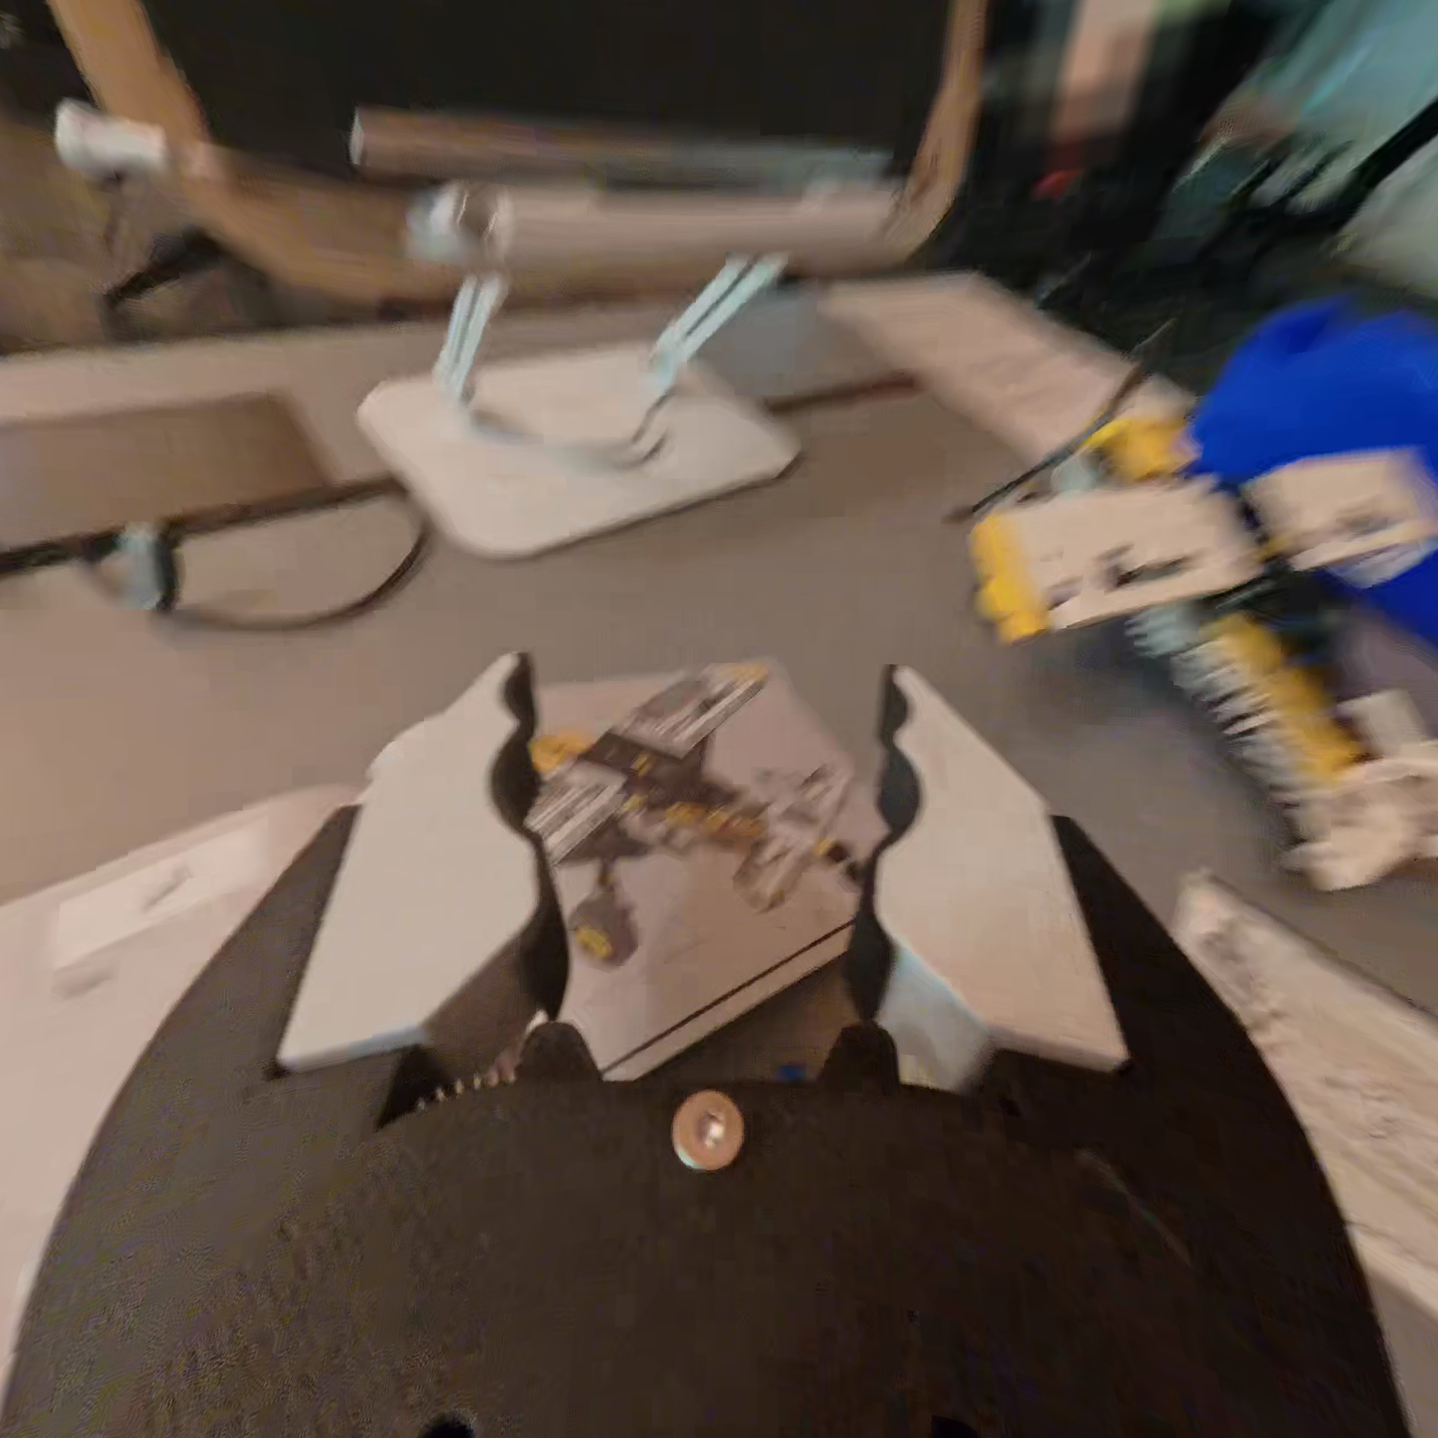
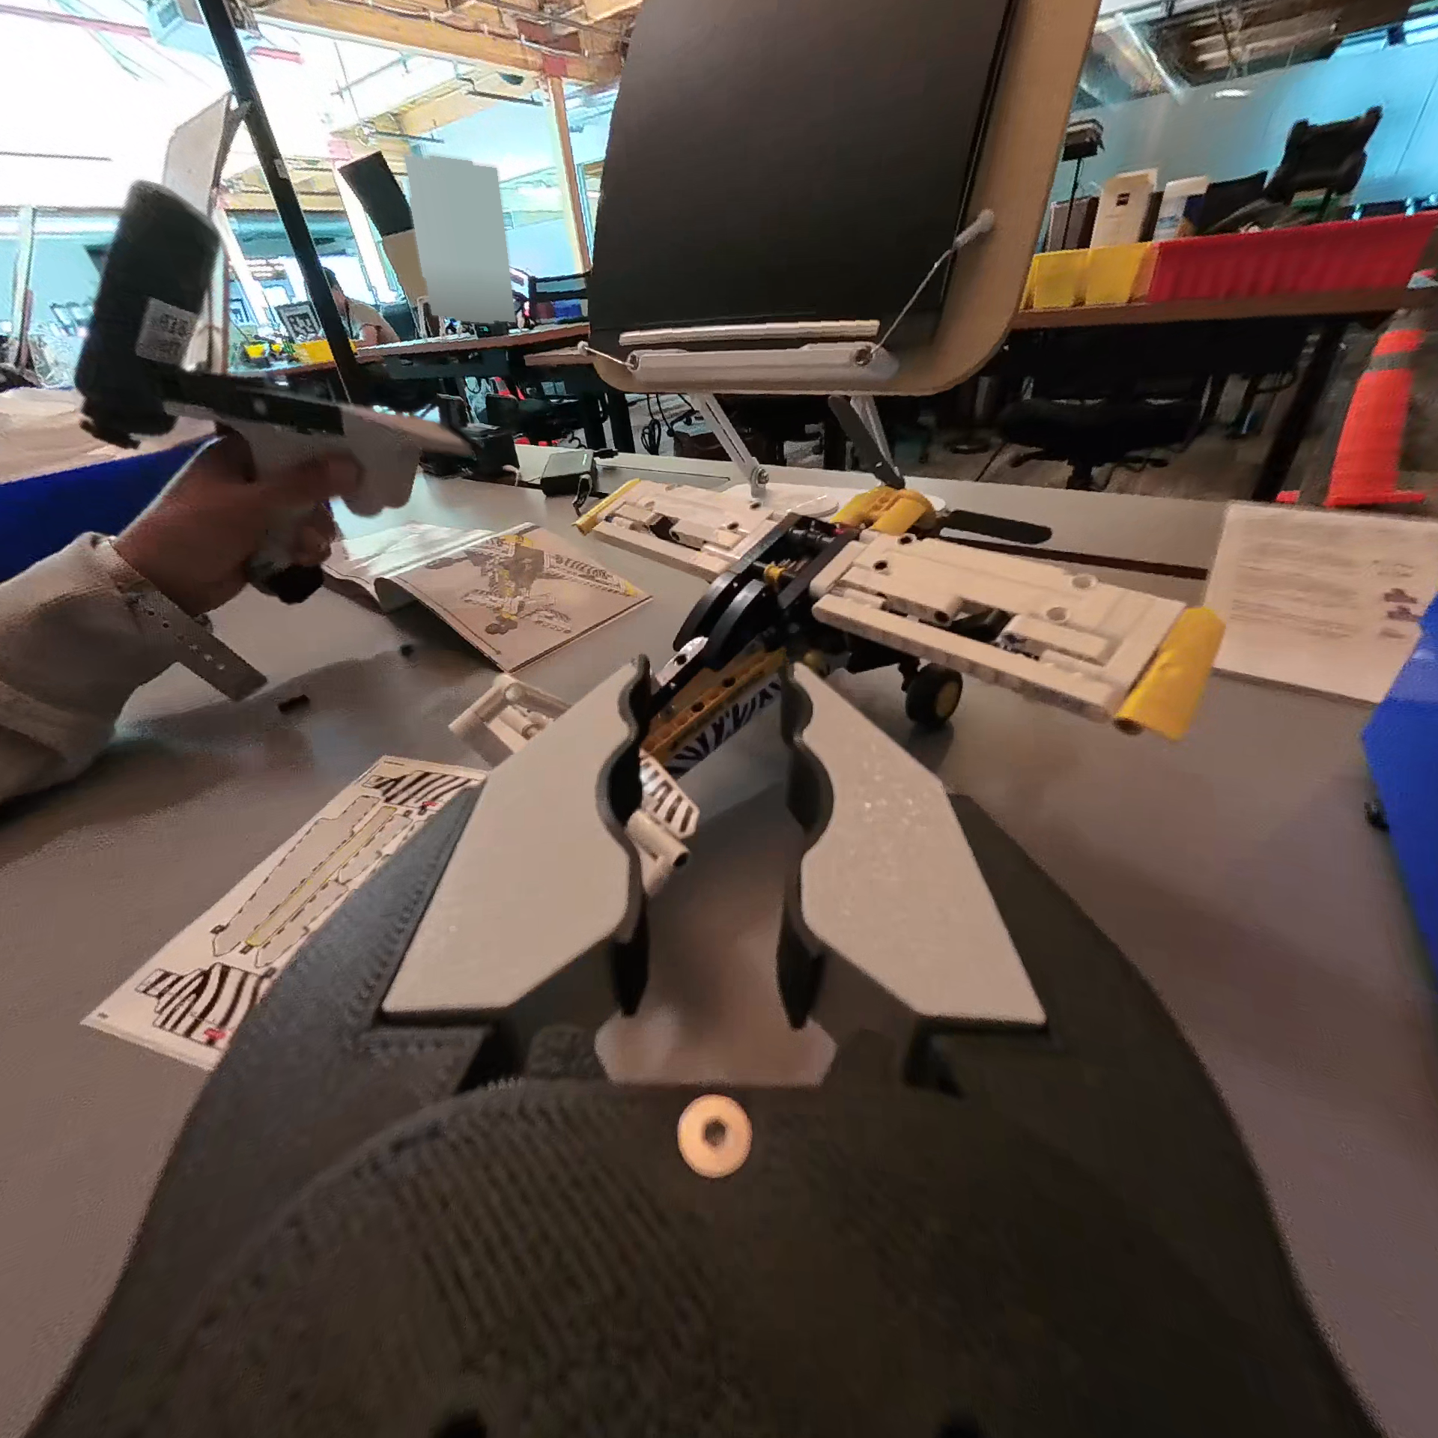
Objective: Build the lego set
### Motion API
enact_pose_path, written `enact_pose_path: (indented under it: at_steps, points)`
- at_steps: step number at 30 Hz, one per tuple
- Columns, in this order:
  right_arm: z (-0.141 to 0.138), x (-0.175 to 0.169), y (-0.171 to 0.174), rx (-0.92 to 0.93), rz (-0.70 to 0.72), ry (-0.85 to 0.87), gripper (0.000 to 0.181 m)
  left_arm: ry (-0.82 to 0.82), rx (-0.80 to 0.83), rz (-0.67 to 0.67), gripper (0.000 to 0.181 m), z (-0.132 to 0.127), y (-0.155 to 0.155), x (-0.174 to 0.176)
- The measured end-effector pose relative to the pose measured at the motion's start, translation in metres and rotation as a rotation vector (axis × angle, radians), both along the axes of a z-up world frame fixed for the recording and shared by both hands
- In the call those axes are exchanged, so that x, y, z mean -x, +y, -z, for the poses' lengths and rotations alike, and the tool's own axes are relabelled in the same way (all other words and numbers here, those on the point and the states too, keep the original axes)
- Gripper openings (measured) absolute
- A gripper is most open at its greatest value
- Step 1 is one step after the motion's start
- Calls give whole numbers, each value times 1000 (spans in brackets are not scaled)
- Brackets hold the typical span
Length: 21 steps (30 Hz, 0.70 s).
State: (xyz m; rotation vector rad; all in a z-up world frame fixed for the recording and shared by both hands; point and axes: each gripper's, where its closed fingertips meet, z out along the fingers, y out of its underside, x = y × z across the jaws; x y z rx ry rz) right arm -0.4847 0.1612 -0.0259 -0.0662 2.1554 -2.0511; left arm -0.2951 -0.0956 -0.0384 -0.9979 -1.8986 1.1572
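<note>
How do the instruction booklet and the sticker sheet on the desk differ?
The instruction booklet lies open with its left page curling up; the sticker sheet lies flat as a single sheet. The booklet shows a picture of the plane; the sheet carries black-and-white striped and yellow decals. The booklet lies farther back, below the left gripper. Both rest on the grey desk.

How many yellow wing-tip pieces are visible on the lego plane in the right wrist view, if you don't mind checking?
2. One yellow wing tip caps the lego plane's near-right wing; the other yellow wing tip is on the far-left wing by the instruction booklet. More yellow parts sit at the nose.
</note>
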Motion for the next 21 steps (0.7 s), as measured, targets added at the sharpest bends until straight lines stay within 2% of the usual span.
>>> enact_pose_path:
  at_steps: [1,3,7,10,13,19,21]
  points:
    - [1,0,0,-6,8,-6,32,-131,-16,-30,103,22,-5,-5]
    - [2,1,1,-6,28,1,31,-303,-41,-40,103,52,-6,-8]
    - [0,2,2,6,42,4,31,-471,-73,63,102,88,10,-4]
    - [1,2,1,2,30,-21,32,-485,-110,103,81,98,16,-2]
    - [0,1,1,11,21,-32,32,-469,-138,132,40,96,19,-5]
    - [0,0,1,11,10,-38,33,-443,-162,131,30,96,17,-7]
    - [0,-1,1,11,8,-39,33,-431,-220,178,1,96,27,-3]
